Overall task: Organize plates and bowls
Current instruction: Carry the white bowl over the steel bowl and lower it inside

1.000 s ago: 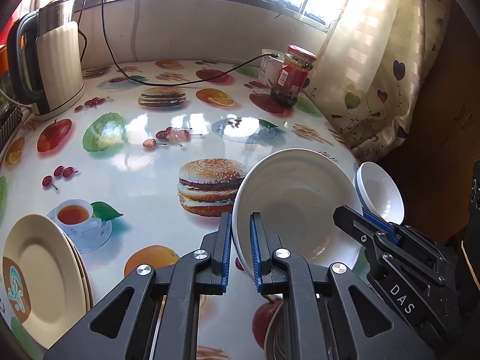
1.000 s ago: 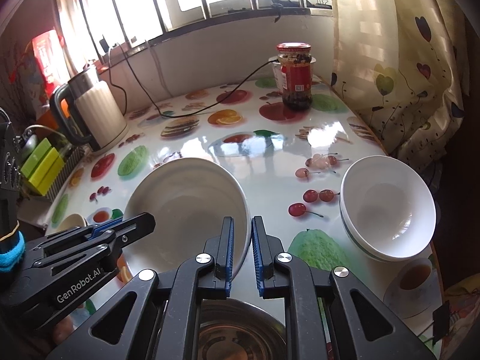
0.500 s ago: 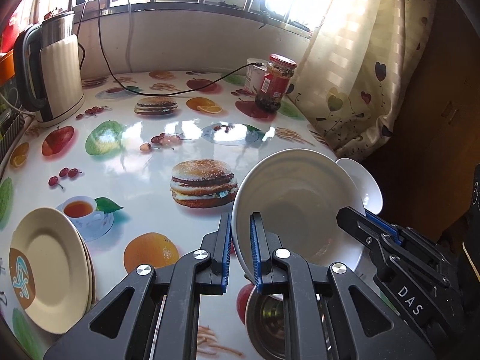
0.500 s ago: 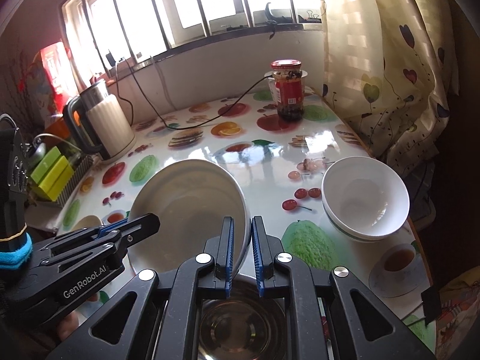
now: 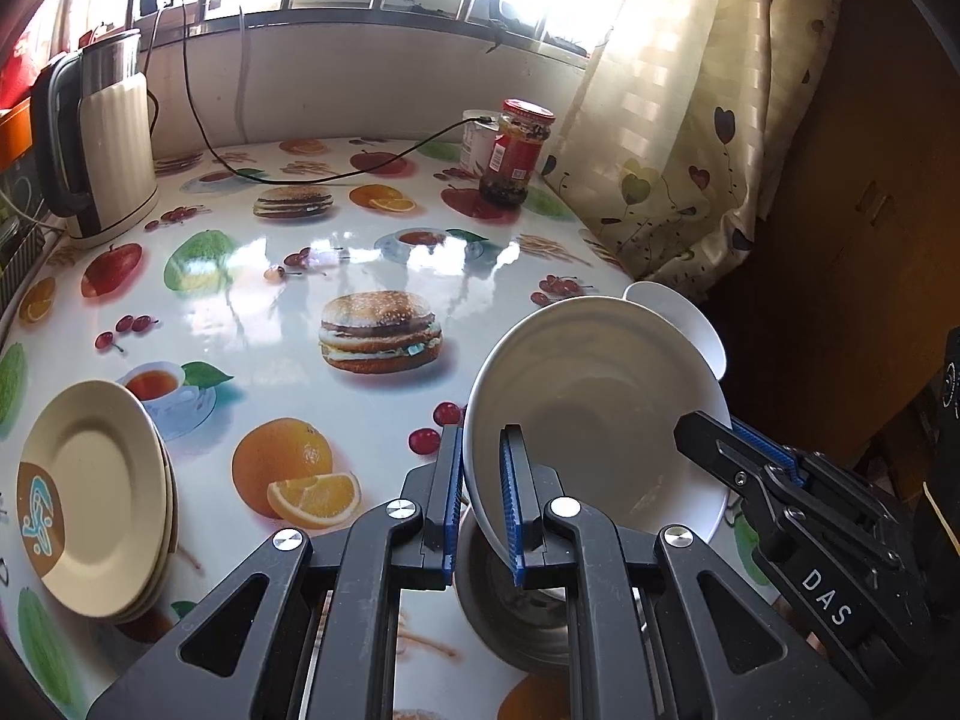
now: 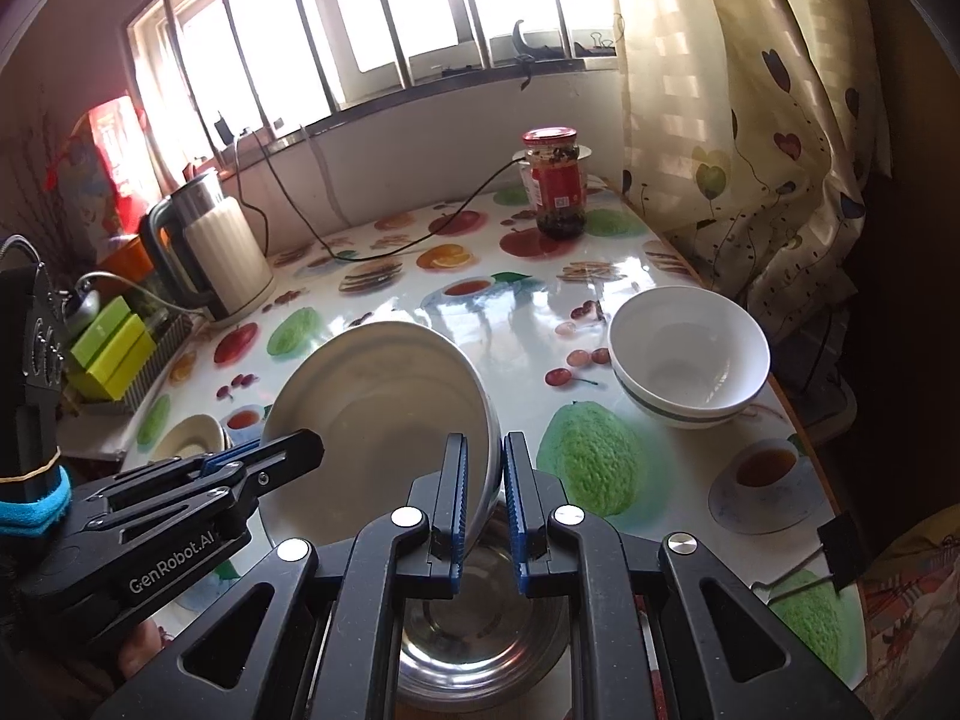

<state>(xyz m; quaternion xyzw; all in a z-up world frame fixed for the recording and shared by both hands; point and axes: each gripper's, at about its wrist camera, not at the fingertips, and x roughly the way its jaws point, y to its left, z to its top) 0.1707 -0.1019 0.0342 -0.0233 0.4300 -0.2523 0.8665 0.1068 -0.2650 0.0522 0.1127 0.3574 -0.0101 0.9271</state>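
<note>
While both hand-held grippers [image 5: 481, 498] [image 6: 485, 498] stay clamped on its rim, the white plate [image 5: 600, 414] has risen above the steel bowl [image 6: 480, 636].

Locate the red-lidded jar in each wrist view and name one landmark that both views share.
Left wrist: the red-lidded jar stands upper centre-right, at the table's far edge beside the curtain.
Right wrist: the jar stands upper centre-right, below the window sill.
Shared landmark: the white kettle, at the left in both views.

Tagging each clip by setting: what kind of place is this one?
Most likely a home kitchen or dining corner: an electric kettle and a sauce jar stand on a table with a food-print cover, under a barred window with a curtain.
</note>
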